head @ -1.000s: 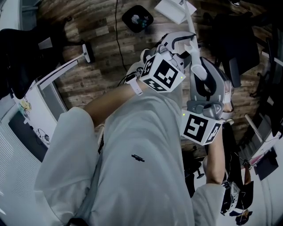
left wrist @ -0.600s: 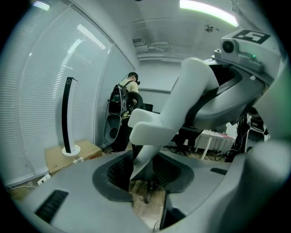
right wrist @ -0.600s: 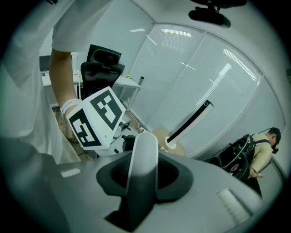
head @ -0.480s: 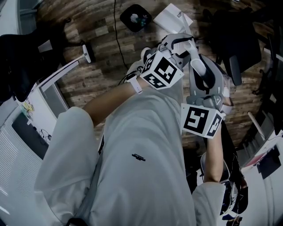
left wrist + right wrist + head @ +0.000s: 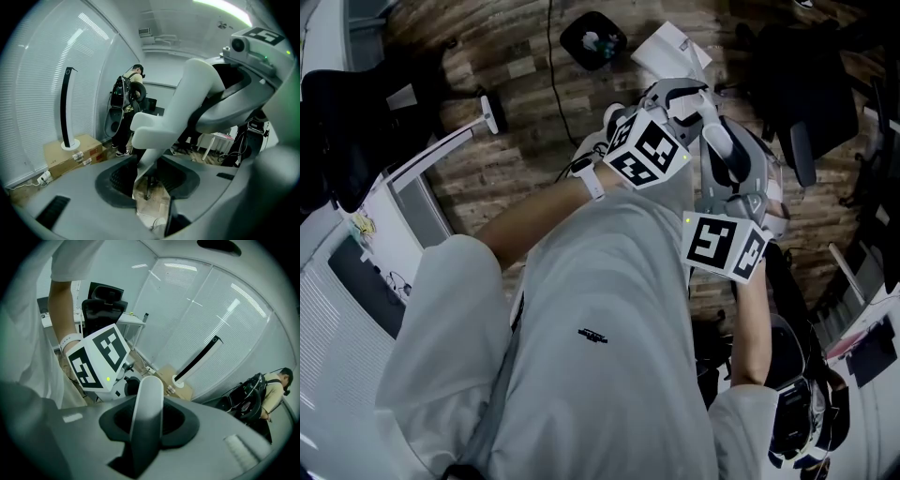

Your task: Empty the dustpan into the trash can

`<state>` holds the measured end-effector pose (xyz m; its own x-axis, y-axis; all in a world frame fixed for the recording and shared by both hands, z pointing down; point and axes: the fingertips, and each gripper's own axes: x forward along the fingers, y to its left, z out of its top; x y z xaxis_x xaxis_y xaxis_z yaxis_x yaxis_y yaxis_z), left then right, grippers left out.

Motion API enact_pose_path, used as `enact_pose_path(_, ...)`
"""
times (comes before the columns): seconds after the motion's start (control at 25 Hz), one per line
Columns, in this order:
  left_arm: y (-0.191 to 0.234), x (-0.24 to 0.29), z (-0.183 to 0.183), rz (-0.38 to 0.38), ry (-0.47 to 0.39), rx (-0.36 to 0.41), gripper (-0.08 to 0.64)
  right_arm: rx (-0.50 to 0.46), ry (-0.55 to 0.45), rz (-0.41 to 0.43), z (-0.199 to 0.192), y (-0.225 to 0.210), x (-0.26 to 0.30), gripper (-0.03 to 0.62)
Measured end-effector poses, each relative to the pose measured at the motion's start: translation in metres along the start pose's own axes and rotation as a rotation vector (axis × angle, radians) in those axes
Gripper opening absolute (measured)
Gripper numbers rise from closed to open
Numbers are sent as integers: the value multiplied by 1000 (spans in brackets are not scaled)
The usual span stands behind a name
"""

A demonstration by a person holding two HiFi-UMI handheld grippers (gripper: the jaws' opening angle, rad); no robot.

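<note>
In the head view a white dustpan lies low over the wooden floor, just right of a round black trash can with some litter inside. Its long white handle rises to both grippers in front of my white shirt. My left gripper is shut on the handle, and the right gripper is shut on it further up. In the right gripper view the pale handle runs straight between the jaws. Where the pan's mouth points cannot be told.
A white long-handled tool lies on the floor to the left beside a white cabinet. A cable runs past the can. Black office chairs crowd the right. A cardboard box and another person stand by the blinds.
Both grippers have sunk a little with the handle held between them. The dustpan and trash can sit slightly lower in the head view.
</note>
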<state>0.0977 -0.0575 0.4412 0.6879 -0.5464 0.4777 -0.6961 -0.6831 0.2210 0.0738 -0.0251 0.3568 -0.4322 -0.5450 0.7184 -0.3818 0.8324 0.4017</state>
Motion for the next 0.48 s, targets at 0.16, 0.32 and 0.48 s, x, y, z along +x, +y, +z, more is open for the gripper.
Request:
enact_pose_path(0.16, 1, -7, -6, 5, 27, -4, 133, 33, -1, -10, -7, -7, 3, 110)
enact_pose_path(0.32, 7, -19, -10, 26, 31, -18, 104, 70, -11, -32, -14, -20, 9, 109)
enact_pose_path(0.48, 17, -33, -10, 69, 31, -52, 79, 88, -12, -33, -20, -23, 24, 109)
